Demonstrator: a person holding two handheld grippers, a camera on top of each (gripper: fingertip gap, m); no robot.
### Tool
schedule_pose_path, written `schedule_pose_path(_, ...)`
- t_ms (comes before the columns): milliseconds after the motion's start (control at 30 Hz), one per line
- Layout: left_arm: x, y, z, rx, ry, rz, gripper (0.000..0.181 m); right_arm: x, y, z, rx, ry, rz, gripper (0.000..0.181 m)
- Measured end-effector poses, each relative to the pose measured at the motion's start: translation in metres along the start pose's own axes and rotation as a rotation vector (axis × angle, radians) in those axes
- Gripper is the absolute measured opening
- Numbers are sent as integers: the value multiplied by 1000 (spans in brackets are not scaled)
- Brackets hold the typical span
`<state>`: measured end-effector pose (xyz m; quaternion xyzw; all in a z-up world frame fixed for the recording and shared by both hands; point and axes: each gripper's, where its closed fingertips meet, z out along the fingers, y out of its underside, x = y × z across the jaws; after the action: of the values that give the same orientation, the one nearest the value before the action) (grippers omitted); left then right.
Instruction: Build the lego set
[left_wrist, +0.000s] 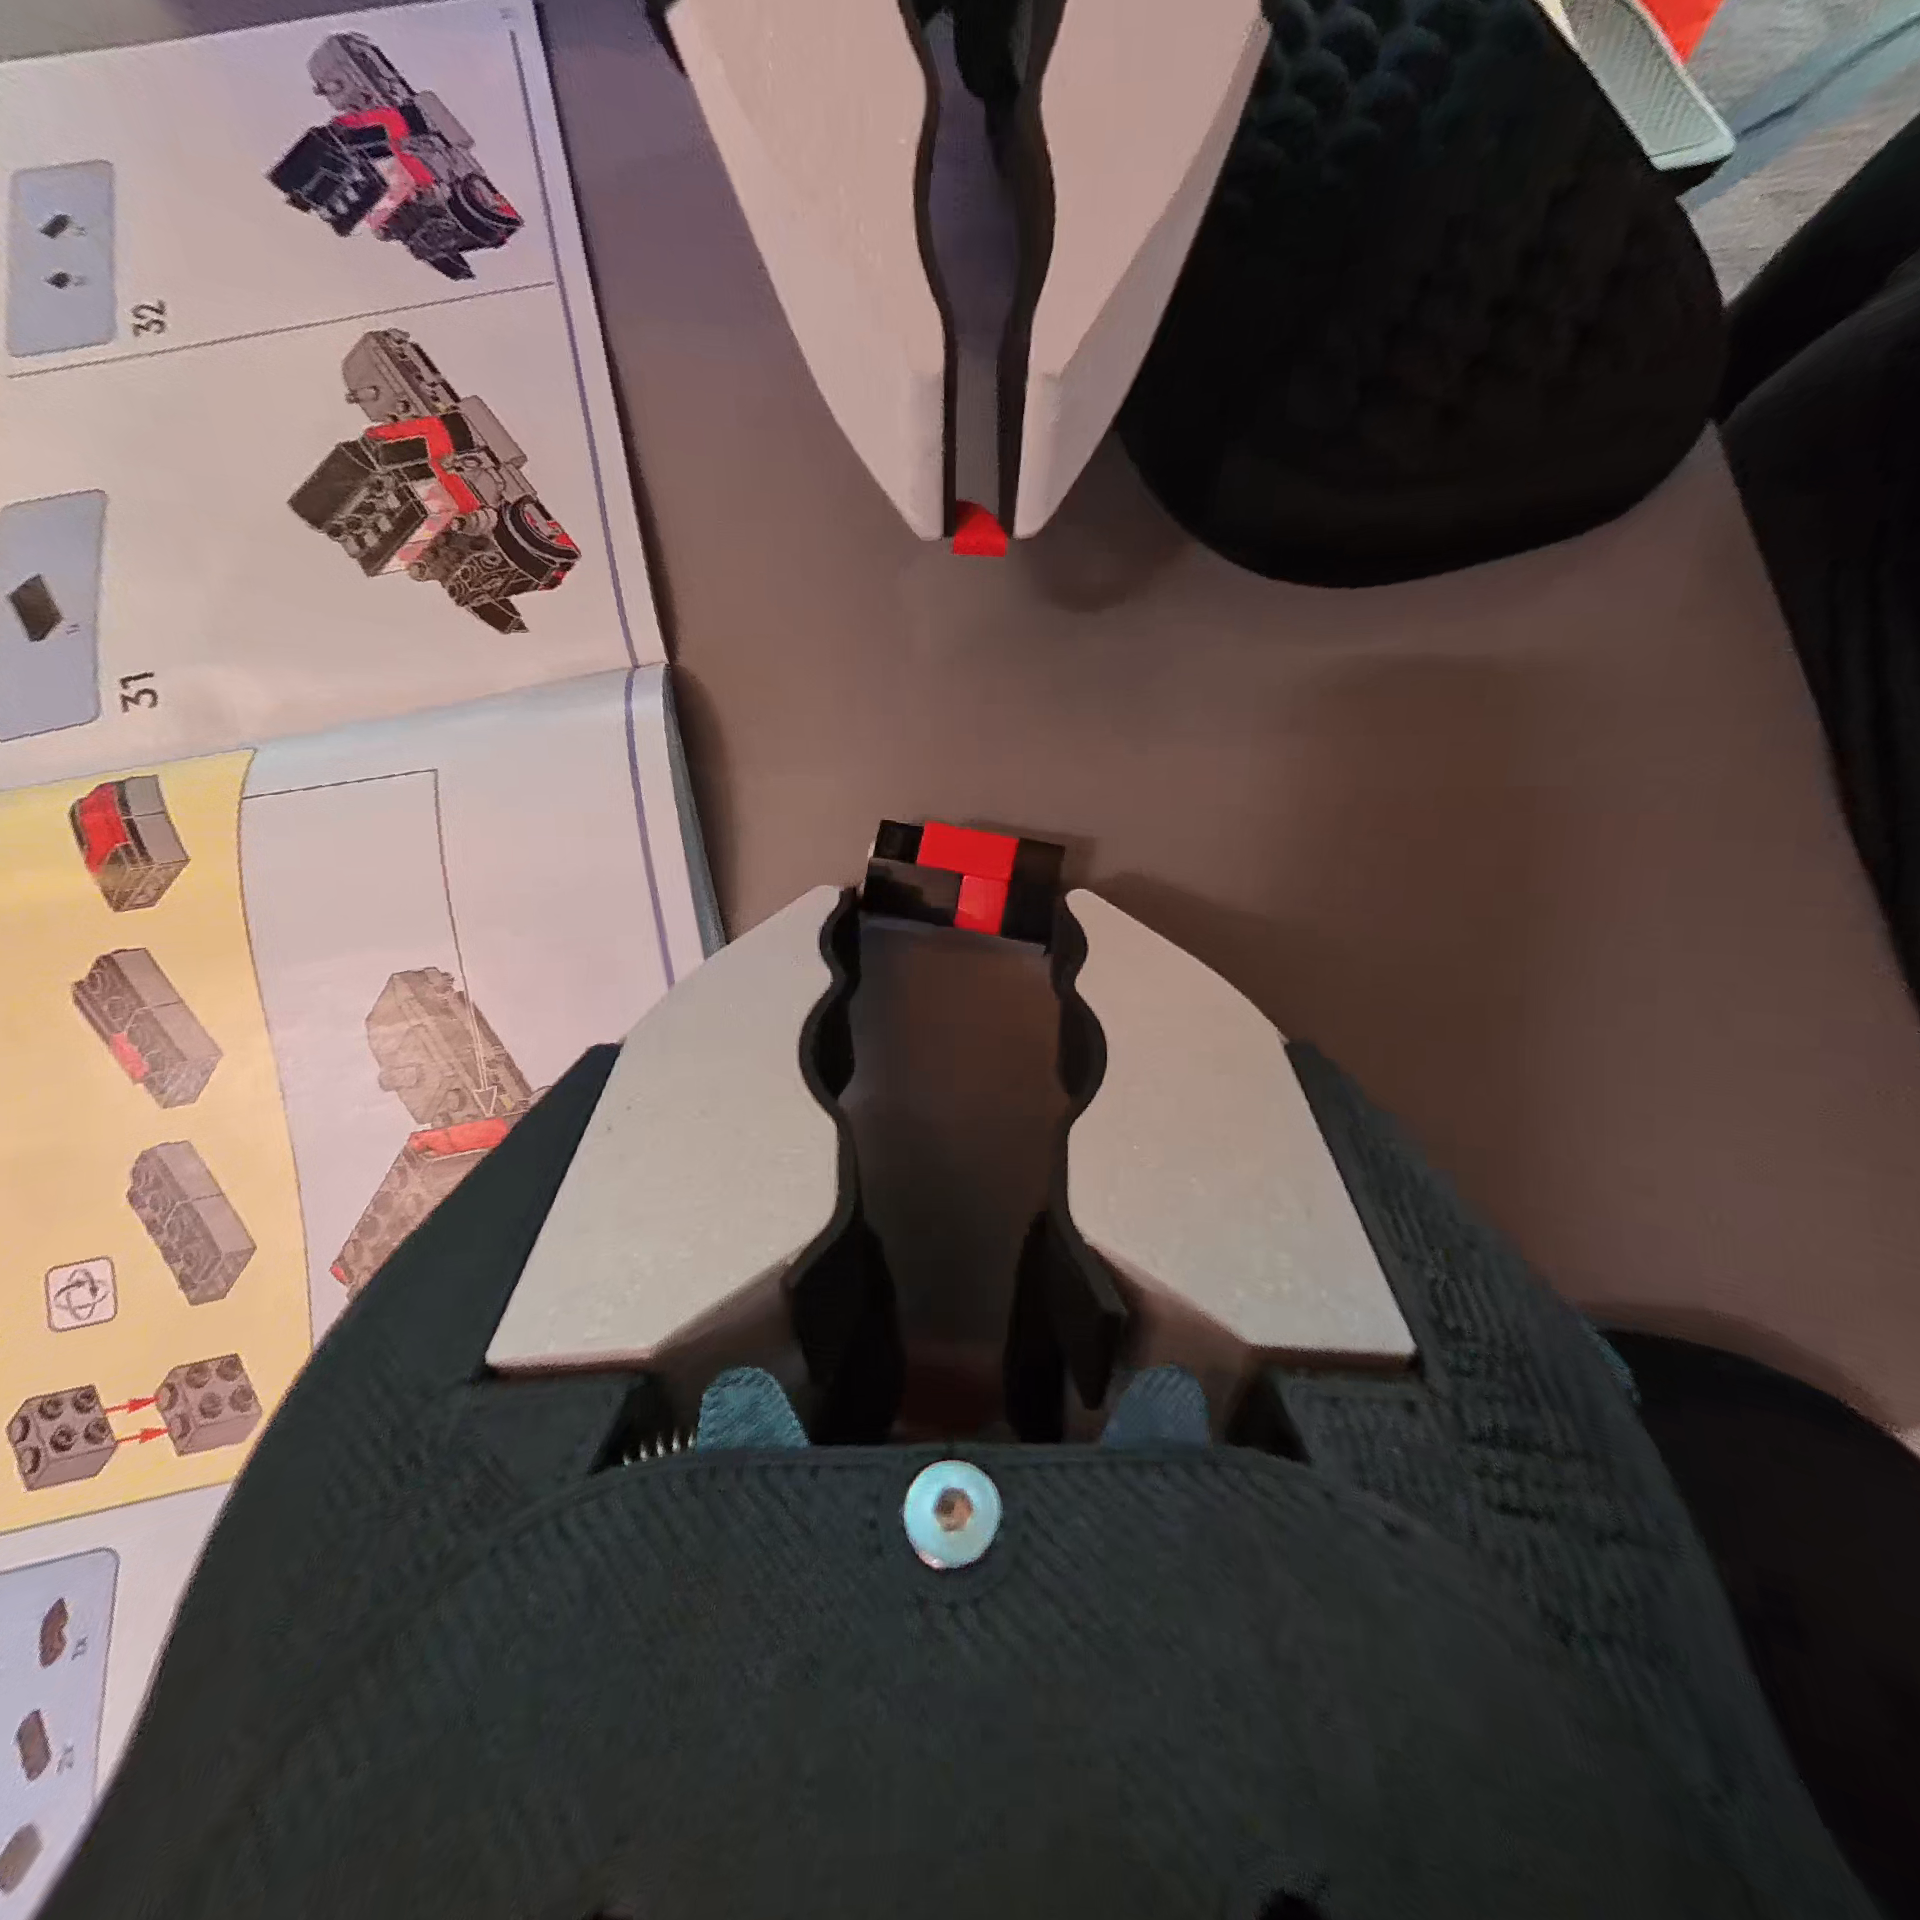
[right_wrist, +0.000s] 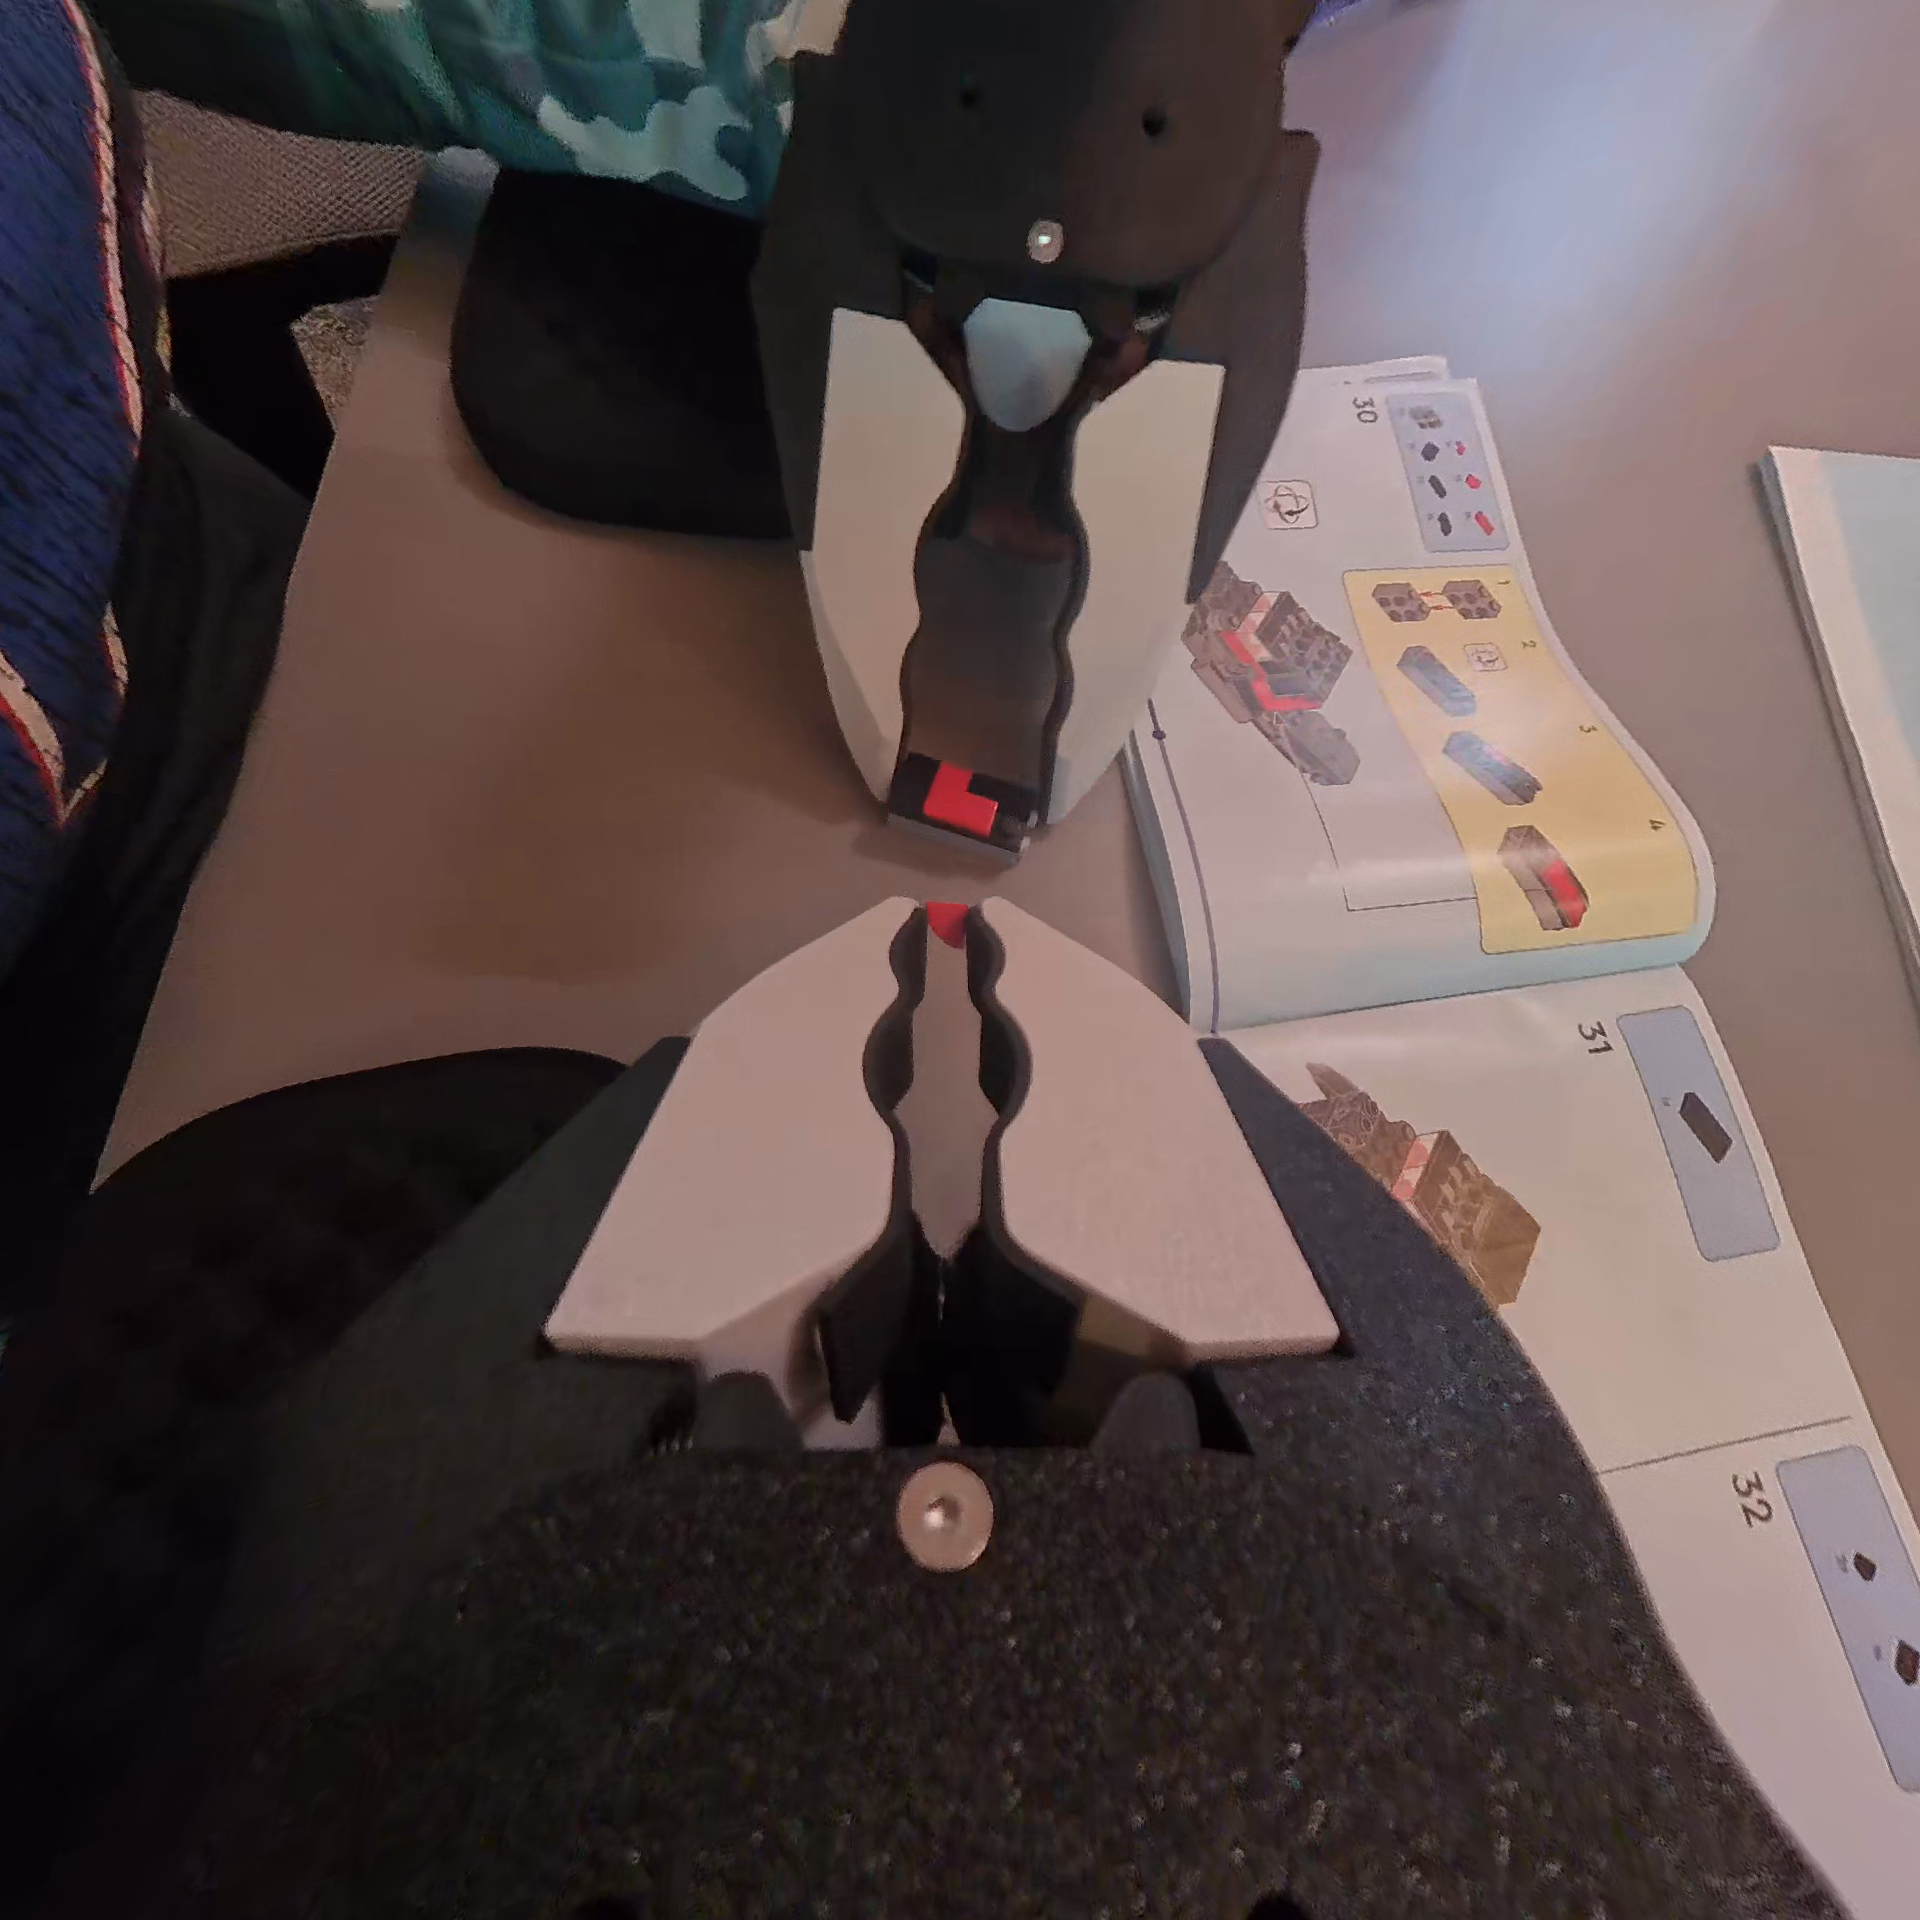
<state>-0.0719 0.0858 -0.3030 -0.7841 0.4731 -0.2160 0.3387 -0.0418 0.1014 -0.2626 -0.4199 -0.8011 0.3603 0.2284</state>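
My left gripper (left_wrist: 961, 902) is shut on a small black and red lego block assembly (left_wrist: 966, 878), held at its fingertips over the grey table. It also shows in the right wrist view (right_wrist: 961, 805), with a grey layer under the black and red one. My right gripper (right_wrist: 948, 914) is shut on a tiny red lego piece (right_wrist: 945, 921). In the left wrist view the right gripper (left_wrist: 979, 525) faces mine from the far side, the red piece (left_wrist: 977, 532) sticking out of its tips. The two grippers point at each other, a short gap apart.
The open instruction booklet (left_wrist: 312, 623) lies on the table left of my left gripper, and in the right wrist view (right_wrist: 1455, 779) it lies to the right. A black knitted object (left_wrist: 1403, 343) sits beside the right gripper. A second booklet (right_wrist: 1849, 644) lies at the far right. Some 6 cm of space lies between my two pairs of fingers.
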Motion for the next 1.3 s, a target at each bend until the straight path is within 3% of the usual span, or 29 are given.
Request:
schedule_pose_path(200, 4, 4, -4, -5, 110, 61, 36, -2, 0, 4, -7, -16, -19, 7)
schedule_pose_path(267, 5, 4, -7, -1, 119, 49, 45, -2, -3, 3, 7, -5, -32, 7)
schedule_pose_path(367, 6, -12, -21, 103, 100, -30, 48, -2, -16, -2, 68, 19, -95, 7)
schedule_pose_path(467, 3, -41, -42, 306, 65, -209, 26, -3, -30, -9, 119, 47, -201, 7)
schedule_pose_path(567, 10, -67, -56, 503, 192, -502, 16, -4, -44, -15, 132, 63, -311, 7)
schedule_pose_path(767, 15, -80, -55, 629, 358, -784, 15, -3, -52, -15, 38, 40, -445, 7)
schedule_pose_path(1167, 20, -85, -50, 658, 415, -830, 3, -7, -61, -13, -5, 10, -552, 7)
schedule_pose_path(1233, 16, -88, -57, 723, 411, -849, 3, 0, -68, -15, 27, 61, -532, 8)
schedule_pose_path(1300, 3, -93, -73, 890, 391, -908, 3, 16, -85, -22, 130, 195, -442, 12)
